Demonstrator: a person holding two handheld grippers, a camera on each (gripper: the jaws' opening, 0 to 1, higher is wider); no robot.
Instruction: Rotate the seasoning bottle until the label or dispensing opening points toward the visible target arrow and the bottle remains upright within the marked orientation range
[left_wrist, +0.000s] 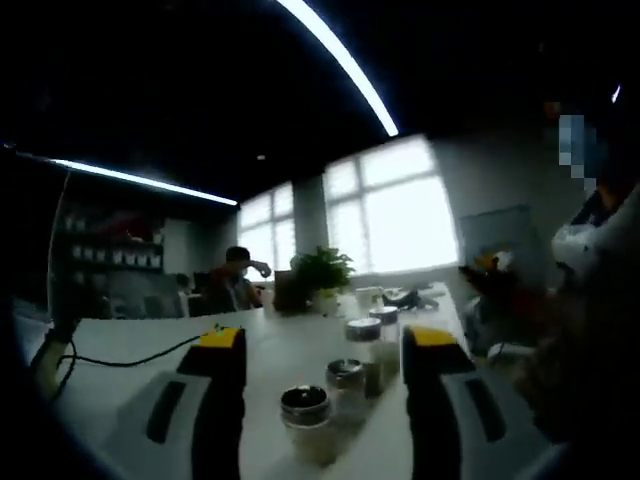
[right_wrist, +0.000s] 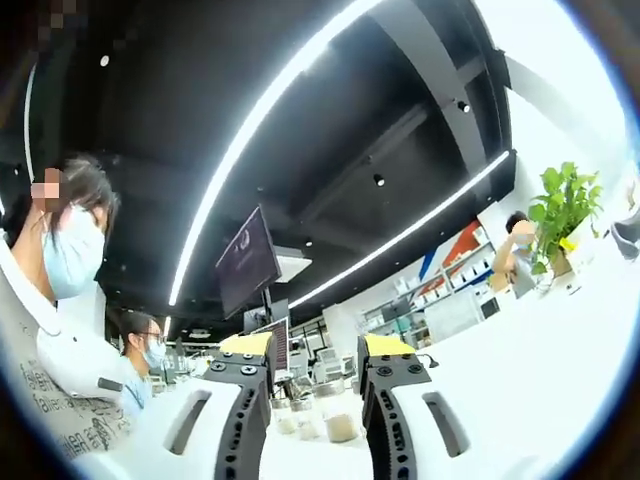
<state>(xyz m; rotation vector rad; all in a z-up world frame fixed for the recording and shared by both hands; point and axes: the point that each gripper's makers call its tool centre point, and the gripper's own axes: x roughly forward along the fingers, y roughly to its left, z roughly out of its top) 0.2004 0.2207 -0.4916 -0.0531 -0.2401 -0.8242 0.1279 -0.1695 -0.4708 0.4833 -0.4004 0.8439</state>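
Note:
Several small seasoning bottles with metal caps stand upright in a row on the white table (left_wrist: 130, 345). The nearest bottle (left_wrist: 305, 420) sits low between my left gripper's jaws, and two others (left_wrist: 347, 385) (left_wrist: 364, 345) stand just behind it. My left gripper (left_wrist: 326, 342) is open and touches none of them. My right gripper (right_wrist: 317, 348) is also open. Small jars (right_wrist: 340, 426) show far off in the gap between its jaws, on the white table (right_wrist: 540, 360). The view is too dim to read any labels.
A potted plant (left_wrist: 322, 275) (right_wrist: 560, 210) stands at the table's far end, with a seated person (left_wrist: 238, 282) beside it. A black cable (left_wrist: 120, 360) runs across the left of the table. A masked person (right_wrist: 70, 260) stands close on the left, under a hanging monitor (right_wrist: 245, 262).

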